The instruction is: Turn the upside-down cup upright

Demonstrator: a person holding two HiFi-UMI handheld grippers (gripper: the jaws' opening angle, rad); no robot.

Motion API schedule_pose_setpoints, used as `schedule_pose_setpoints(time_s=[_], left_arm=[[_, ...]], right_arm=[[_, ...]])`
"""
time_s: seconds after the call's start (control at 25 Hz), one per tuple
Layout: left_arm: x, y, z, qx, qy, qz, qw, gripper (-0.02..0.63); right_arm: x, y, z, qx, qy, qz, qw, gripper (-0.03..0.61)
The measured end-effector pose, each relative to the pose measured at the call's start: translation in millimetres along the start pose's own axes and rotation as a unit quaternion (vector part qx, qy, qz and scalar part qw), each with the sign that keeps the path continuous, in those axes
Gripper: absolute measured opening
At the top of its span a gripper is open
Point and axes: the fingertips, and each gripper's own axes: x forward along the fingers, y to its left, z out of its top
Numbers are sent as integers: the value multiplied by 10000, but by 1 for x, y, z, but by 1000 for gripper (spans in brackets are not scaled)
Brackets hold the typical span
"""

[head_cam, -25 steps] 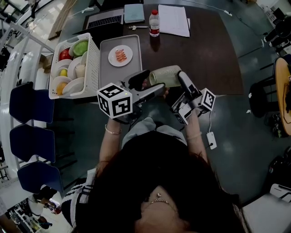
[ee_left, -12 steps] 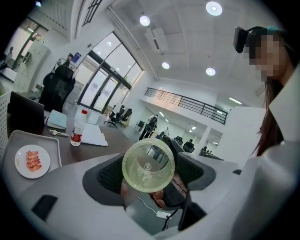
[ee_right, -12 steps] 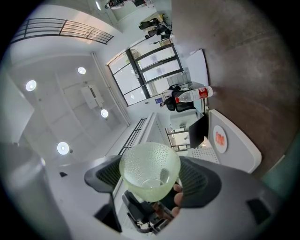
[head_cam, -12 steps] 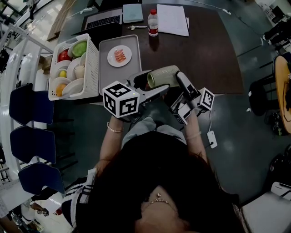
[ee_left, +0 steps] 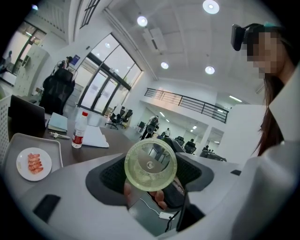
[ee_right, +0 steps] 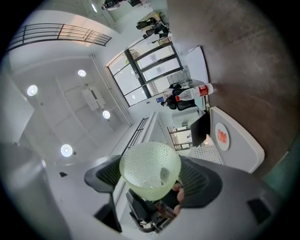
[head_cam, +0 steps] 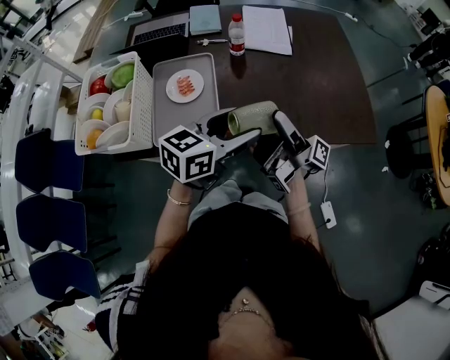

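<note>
The person wears a thin bracelet at eight o'clock, a fine pendant necklace at six and black-and-white striped fabric at seven.

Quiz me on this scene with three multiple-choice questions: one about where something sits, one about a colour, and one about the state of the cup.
1. Where is the small plate of pink food?
A in the white basket
B on the grey tray
C on the laptop

2. What colour is the bottle cap?
A blue
B red
C white

3. How is the green cup placed?
A standing upside down
B standing upright
C on its side, lifted off the table

Answers:
1. B, the plate rests on the tray's flat bed.
2. B, the cap shows red in the head view.
3. C, the cup lies level in the air with its mouth facing sideways.
</note>
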Motion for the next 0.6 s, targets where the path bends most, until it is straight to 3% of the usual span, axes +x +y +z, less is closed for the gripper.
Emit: schedule_pose_setpoints(time_s=[0.6], left_arm=[[7,5,-4,-27,81,102,9999,319]], right_arm=[[-13,-10,5,-74,-46,-131,9999,382]])
